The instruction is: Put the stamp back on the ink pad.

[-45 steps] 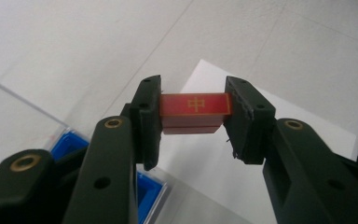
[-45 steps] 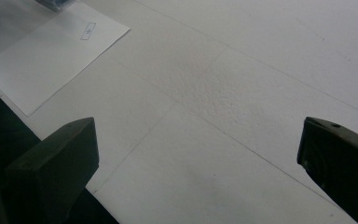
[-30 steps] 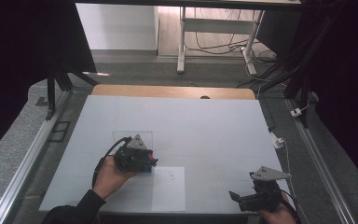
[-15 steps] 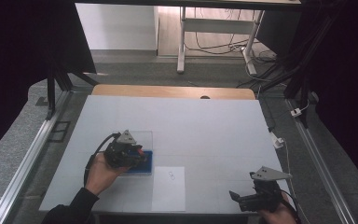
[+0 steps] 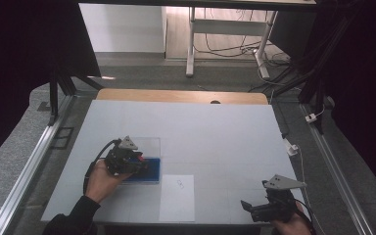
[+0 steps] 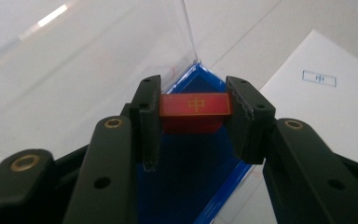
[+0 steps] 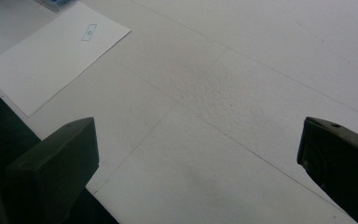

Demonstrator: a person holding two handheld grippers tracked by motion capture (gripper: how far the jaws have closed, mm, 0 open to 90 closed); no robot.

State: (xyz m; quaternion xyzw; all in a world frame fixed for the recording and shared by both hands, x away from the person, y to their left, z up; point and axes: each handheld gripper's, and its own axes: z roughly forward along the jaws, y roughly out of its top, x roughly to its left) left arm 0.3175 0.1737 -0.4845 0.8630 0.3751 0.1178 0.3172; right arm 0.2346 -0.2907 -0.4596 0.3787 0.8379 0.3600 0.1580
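Left claw point(image 6: 193, 119) is clamped on a red tile point(image 6: 195, 104), gripped by its short ends; being small, rigid and probably light, it is held securely. Right claw point(image 7: 196, 154) is held wide open, empty.

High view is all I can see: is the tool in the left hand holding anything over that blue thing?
Observer: Yes. The left gripper is shut on a red block, its fingers pressing the block's two ends.
Operator: Anything written on it?
Observer: A gold character on the face toward the camera, above the blue tray.
Operator: And the tiny mark on the paper?
Observer: On the paper sheet, a small printed box encloses what looks like the same character.
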